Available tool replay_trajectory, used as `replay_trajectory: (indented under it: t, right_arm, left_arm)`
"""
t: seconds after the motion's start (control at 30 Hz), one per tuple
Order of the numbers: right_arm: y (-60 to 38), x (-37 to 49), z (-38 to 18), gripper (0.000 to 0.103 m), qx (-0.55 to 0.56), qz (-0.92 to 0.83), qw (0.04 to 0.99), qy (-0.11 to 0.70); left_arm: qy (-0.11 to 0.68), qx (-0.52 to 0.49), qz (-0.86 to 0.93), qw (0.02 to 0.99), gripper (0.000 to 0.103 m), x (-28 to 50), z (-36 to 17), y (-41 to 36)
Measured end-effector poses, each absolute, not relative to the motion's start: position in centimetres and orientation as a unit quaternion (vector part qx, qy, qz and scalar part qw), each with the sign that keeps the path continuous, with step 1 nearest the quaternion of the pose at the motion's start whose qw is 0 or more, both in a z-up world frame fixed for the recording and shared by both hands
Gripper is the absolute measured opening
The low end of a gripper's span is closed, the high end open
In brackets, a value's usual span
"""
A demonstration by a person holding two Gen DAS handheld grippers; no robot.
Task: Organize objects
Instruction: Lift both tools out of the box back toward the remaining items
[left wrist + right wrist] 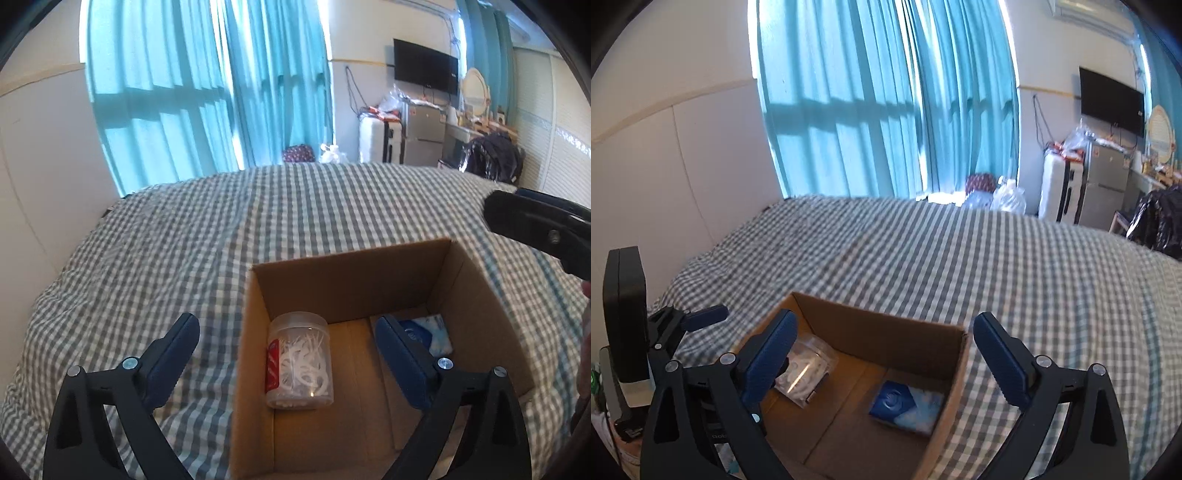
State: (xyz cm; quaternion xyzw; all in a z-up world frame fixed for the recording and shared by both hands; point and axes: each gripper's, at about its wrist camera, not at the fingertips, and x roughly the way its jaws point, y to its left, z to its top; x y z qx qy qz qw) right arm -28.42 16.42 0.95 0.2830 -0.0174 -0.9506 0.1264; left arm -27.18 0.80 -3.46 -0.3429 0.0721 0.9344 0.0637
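Checked bedding carries our cardboard box (255, 332); jar (299, 363) lies left inside, tissue pack (907, 404) right. Left gripper (288, 354) and right gripper (884, 354) hover wide open, empty. We judge packing finished or between items; next, find anything remaining.

daylight through curtains (207, 92) | soft motion blur | dark fisheye corners
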Motion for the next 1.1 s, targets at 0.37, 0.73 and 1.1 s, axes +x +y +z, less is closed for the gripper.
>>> replay_trajectory:
  t: [0.37, 0.73, 1.1]
  right_arm:
    - [16.6, -17.9, 9.3, 0.097, 0.231, -0.966, 0.119, 0.016]
    - [16.2, -8.6, 9.1, 0.097, 0.229, -0.966, 0.109, 0.053]
    - [16.4, -6.5, -2.6, 0.097, 0.303, -0.947, 0.097, 0.046]
  left_arm:
    - [0.059, -0.297, 0.953, 0.027, 0.103, -18.9, 3.7, -0.8]
    - [0.020, -0.320, 0.947, -0.014, 0.103, -12.2, 2.5, -1.1]
    - [0.016, -0.362, 0.931, -0.041, 0.103, -8.4, -6.3, 1.0]
